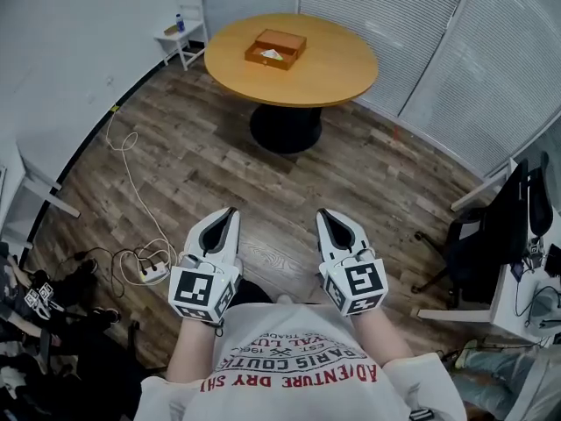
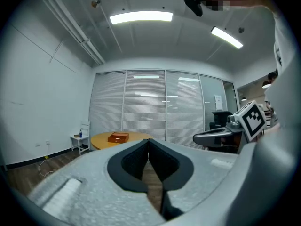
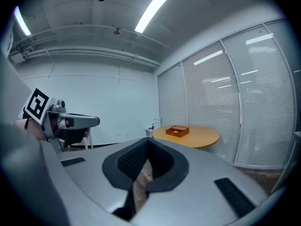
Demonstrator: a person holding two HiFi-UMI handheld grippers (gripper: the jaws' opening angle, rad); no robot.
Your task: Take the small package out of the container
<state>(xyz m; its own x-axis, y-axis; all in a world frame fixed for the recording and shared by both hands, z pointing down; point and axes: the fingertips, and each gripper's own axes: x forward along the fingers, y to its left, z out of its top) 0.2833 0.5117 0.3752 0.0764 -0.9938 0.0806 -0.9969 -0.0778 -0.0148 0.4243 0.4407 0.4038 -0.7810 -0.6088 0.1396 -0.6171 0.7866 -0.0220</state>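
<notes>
A brown open box, the container (image 1: 275, 48), sits on a round wooden table (image 1: 333, 68) far ahead of me, with a small white package (image 1: 271, 54) inside it. The box also shows in the left gripper view (image 2: 118, 137) and in the right gripper view (image 3: 178, 131). My left gripper (image 1: 230, 211) and right gripper (image 1: 323, 213) are held side by side near my chest, well short of the table. Both are shut with nothing between the jaws.
A white side table with a bottle (image 1: 181, 35) stands at the far left wall. A cable and power strip (image 1: 151, 270) lie on the wood floor at my left. An office chair (image 1: 491, 235) and desk are at my right. Blinds cover the glass wall.
</notes>
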